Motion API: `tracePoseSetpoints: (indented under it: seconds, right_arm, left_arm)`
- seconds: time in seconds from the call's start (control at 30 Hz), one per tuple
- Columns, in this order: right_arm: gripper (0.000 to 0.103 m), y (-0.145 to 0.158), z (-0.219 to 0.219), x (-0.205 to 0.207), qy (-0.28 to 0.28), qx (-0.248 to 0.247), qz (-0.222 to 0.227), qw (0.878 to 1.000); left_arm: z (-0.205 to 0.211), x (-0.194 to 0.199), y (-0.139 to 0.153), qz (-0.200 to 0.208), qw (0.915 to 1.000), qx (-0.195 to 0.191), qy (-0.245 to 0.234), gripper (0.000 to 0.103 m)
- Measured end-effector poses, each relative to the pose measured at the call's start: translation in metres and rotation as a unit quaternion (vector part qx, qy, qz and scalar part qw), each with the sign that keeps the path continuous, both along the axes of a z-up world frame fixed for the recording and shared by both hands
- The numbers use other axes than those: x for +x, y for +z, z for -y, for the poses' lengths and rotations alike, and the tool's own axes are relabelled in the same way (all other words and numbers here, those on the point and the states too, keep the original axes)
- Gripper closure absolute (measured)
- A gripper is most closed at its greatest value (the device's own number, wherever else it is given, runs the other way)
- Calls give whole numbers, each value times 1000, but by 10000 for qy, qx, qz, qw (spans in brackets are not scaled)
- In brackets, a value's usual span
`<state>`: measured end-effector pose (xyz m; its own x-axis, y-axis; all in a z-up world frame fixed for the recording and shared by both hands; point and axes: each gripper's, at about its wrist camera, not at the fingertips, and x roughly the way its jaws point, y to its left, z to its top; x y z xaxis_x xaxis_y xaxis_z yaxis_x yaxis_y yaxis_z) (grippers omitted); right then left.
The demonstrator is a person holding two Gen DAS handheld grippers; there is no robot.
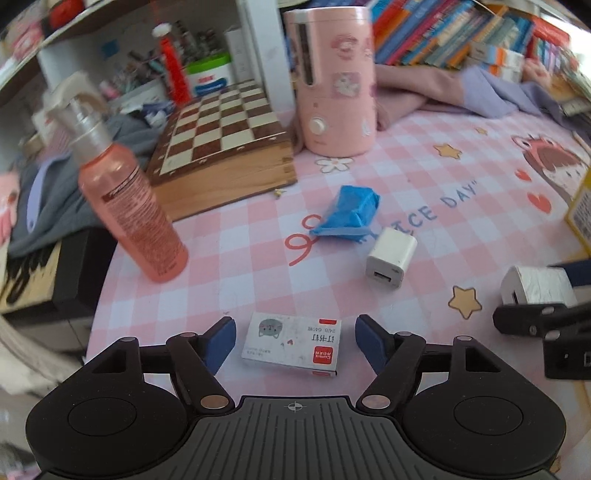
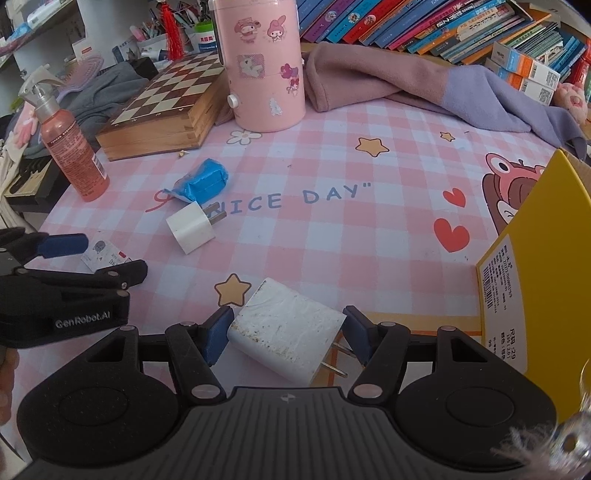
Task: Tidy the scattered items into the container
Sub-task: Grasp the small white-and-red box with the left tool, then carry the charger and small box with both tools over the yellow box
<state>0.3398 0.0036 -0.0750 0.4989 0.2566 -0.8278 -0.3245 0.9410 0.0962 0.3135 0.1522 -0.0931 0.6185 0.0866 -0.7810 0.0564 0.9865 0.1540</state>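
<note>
My left gripper (image 1: 295, 341) is open, its blue pads on either side of a small white staple box (image 1: 291, 343) lying flat on the pink checked tablecloth, with gaps on both sides. My right gripper (image 2: 286, 334) has its pads around a large white charger (image 2: 288, 332); the left pad touches it, the right pad stands beside its prongs. A smaller white charger (image 1: 391, 256) (image 2: 190, 227) and a blue wrapped packet (image 1: 351, 212) (image 2: 203, 181) lie farther out. A yellow cardboard box (image 2: 535, 280) stands at the right.
A pink spray bottle (image 1: 129, 206) (image 2: 74, 151) stands at the left table edge. A wooden chessboard box (image 1: 221, 147) (image 2: 159, 110) and a pink cylinder appliance (image 1: 336, 81) (image 2: 262, 66) stand behind. A pink and purple cloth (image 2: 424, 88) and books (image 2: 424, 26) lie at the back.
</note>
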Motion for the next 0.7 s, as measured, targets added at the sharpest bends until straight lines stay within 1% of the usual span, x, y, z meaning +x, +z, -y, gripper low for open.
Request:
tracePoseSetpoints:
  seconds: [0.13, 0.23, 0.3, 0.33, 0.37, 0.47, 0.57, 0.7]
  right_arm:
    - [40, 0, 1, 1, 19, 18, -12, 10000]
    - [40, 0, 1, 1, 18, 22, -13, 10000]
    - [40, 0, 1, 0, 36, 36, -22, 10000]
    - [40, 0, 1, 0, 48, 40, -19, 10000]
    - [40, 1, 1, 0, 62, 42, -14, 10000]
    - [40, 3, 1, -2, 95, 57, 13, 9999]
    - [40, 7, 2, -4, 104, 92, 72, 9999]
    - [40, 14, 5, -8, 70, 130, 178, 9997]
  left_arm:
    - [0, -1, 1, -38, 10000, 4, -40, 30]
    - [-3, -2, 0, -43, 9999, -117, 4, 31]
    - [-8, -3, 0, -59, 9993, -369, 60, 37]
    - [-11, -3, 0, -75, 9985, -531, 75, 46]
    - [-13, -3, 0, -82, 9978, -643, 100, 48]
    - [-9, -5, 1, -116, 9980, -607, 164, 50]
    - [-4, -11, 9, -14, 9973, -703, 223, 50]
    - [4, -18, 21, 106, 9967, -794, 157, 49]
